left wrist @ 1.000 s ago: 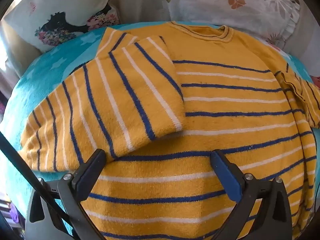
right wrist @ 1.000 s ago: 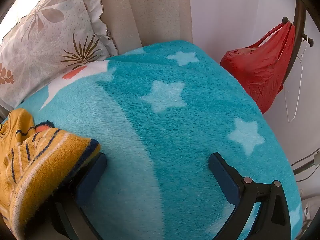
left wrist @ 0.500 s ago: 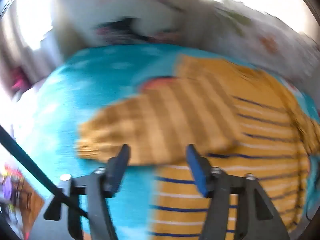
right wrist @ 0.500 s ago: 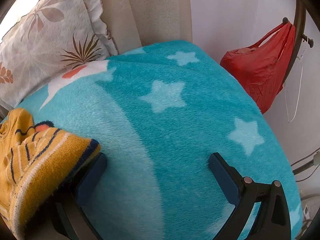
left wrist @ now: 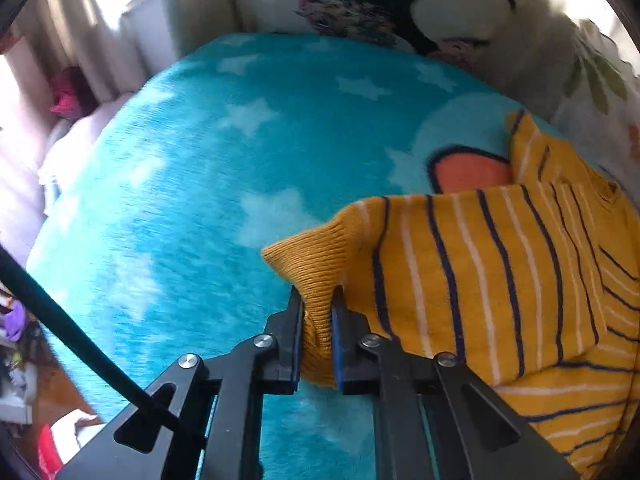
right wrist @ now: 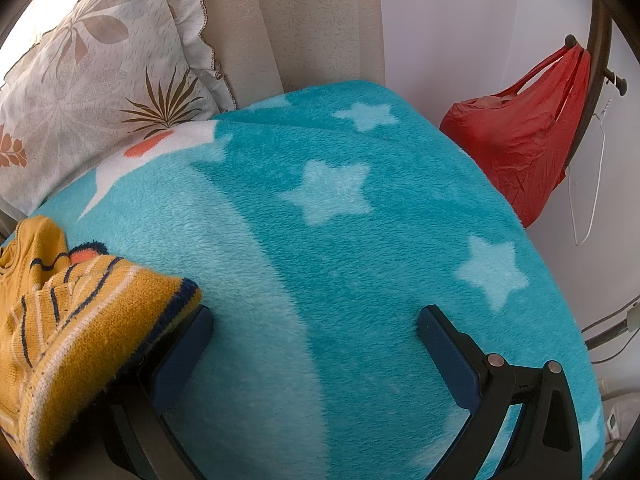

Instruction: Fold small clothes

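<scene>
Currently, by part:

Left gripper: the left gripper (left wrist: 317, 300) is seen from behind its two black fingers, which are drawn narrow and clamped on the ribbed cuff (left wrist: 308, 264) of a sleeve.

Sweater: a mustard-yellow sweater (left wrist: 520, 280) with thin navy and white stripes is spread on the right side of the left wrist view. Its sleeve is stretched from the body toward the gripper, and the cuff is bunched between the blue-lined pads (left wrist: 335, 320).

Blanket: a fluffy turquoise blanket (left wrist: 200, 200) printed with pale stars is laid under the sweater. An orange shape outlined in dark blue is shown on it just beside the sweater's upper edge.

Right gripper: the right gripper (right wrist: 316, 328) is held wide apart above the blanket (right wrist: 340, 280), with nothing between its fingers. Its left finger (right wrist: 180, 352) is partly covered by a fold of the sweater (right wrist: 80, 320), whose dark-edged hem is draped over it.

Pillows: a floral pillow (right wrist: 100, 80) with a frilled edge is propped at the far edge of the blanket. Another patterned pillow (left wrist: 360, 4) is visible in the left wrist view.

Red bag: a red plastic bag (right wrist: 520, 140) is hung by its handles from a peg on a dark curved frame, well apart from the sweater.
</scene>
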`<state>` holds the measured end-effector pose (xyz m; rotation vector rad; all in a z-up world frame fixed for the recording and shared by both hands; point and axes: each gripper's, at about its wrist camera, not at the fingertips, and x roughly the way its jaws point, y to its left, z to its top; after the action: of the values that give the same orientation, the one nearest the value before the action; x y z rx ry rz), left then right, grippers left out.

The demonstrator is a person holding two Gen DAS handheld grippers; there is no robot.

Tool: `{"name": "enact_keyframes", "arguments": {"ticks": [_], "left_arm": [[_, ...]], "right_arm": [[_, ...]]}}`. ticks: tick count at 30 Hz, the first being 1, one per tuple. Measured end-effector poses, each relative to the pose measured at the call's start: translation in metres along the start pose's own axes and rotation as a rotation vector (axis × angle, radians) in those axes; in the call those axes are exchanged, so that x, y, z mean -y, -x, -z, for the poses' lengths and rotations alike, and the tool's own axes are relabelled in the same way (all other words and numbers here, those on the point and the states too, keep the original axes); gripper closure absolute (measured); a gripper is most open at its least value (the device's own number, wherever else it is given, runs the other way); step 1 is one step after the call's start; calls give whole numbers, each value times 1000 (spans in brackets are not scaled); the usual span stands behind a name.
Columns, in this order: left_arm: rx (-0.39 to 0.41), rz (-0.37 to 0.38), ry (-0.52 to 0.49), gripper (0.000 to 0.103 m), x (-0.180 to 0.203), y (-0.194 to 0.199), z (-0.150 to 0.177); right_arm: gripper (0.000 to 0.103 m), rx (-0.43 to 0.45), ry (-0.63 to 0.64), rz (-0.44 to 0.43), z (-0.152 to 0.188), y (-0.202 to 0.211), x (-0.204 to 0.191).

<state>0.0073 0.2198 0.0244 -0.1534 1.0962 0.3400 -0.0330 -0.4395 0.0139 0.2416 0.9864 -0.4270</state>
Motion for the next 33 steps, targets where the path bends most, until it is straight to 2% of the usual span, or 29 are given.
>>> {"name": "enact_keyframes", "arguments": {"ticks": [2, 5, 6, 7, 9, 12, 15, 17, 20, 21, 22, 23, 25, 26, 27, 29, 32, 33], "left_arm": [[21, -77, 44, 92, -23, 6, -8], [70, -273, 93, 90, -65, 14, -21], [76, -321, 111, 89, -81, 19, -24], [80, -336, 125, 87, -94, 25, -25], [105, -304, 169, 77, -112, 40, -25], [166, -257, 185, 71, -115, 69, -19], [232, -201, 134, 57, -87, 103, -18], [273, -131, 102, 50, -64, 119, -18], [324, -37, 40, 42, -29, 146, -12], [328, -26, 27, 39, -19, 150, -16], [334, -5, -4, 36, -6, 156, -12], [334, 12, -30, 35, 5, 159, -8], [330, 28, -59, 34, 30, 159, 7], [318, 40, -79, 34, 40, 158, 13], [307, 44, -83, 34, 50, 154, 16], [271, 63, -107, 34, 65, 145, 26], [224, 96, -136, 34, 87, 135, 39], [214, 107, -147, 34, 91, 135, 43]], "right_arm": [[0, 0, 0, 0, 0, 0, 0], [0, 0, 0, 0, 0, 0, 0], [0, 0, 0, 0, 0, 0, 0], [0, 1, -1, -1, 0, 1, 0], [0, 0, -1, -3, 2, 1, 0], [0, -6, -5, -10, 1, 2, 2], [0, -40, 8, -33, -3, 1, 4], [0, -88, 7, -47, -7, -1, 6], [1, -164, -64, -60, -14, 0, 16], [7, -178, -93, -52, -17, 5, 20], [12, -136, -114, -17, -20, 20, 24], [12, -79, -118, 41, -22, 35, 27], [9, 66, -120, 244, -25, 74, 30], [7, 116, -137, 288, -24, 90, 31], [6, 150, -160, 254, -23, 107, 32], [6, 147, -142, 73, -21, 125, 17], [15, 92, 76, -191, -3, 133, -50], [20, 75, 131, -235, 3, 133, -69]]}}
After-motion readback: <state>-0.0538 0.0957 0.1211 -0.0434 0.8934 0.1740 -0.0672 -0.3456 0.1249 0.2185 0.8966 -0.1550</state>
